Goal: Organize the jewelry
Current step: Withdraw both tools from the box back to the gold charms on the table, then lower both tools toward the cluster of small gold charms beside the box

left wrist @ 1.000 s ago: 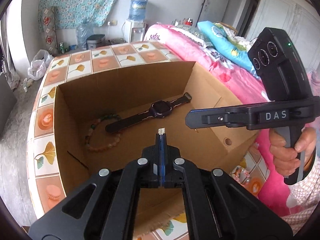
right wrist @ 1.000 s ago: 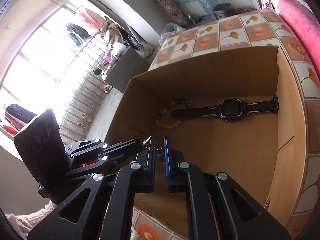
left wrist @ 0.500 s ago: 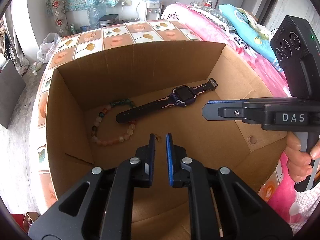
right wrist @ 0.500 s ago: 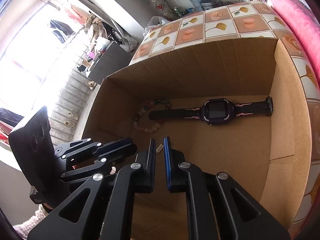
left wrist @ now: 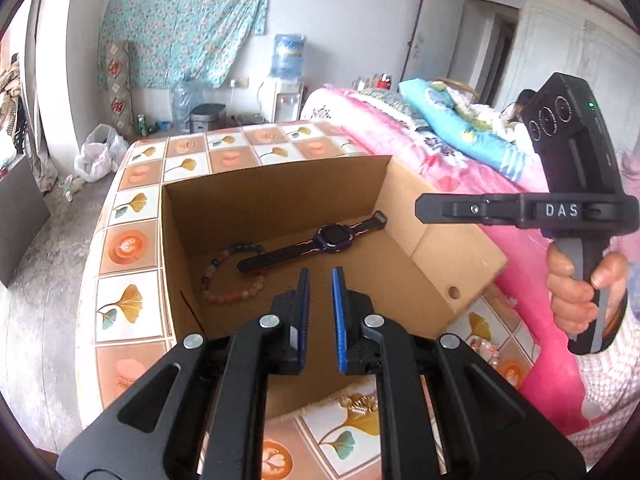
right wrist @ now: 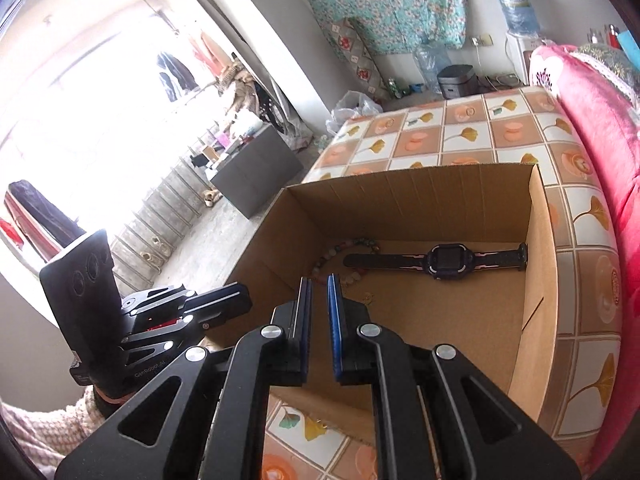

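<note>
Left wrist view: hovering left gripper [left wrist: 319,280] slightly parted, gripping nothing, above box [left wrist: 448,252]. Right gripper [right wrist: 319,288] likewise narrowly parted, empty. Risking snagging bracelet [left wrist: 224,284] under watch [left wrist: 316,242] just ahead.

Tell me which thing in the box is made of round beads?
The bead bracelet, a loop of coloured beads at the box's left end. The watch beside it has a flat dark strap lying over the loop.

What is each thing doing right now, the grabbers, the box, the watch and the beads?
Left gripper: open, empty.
Right gripper: slightly open, empty.
Box: open on top.
Watch: flat in box, strap unbuckled.
Bead bracelet: closed loop, partly under watch strap.
</note>
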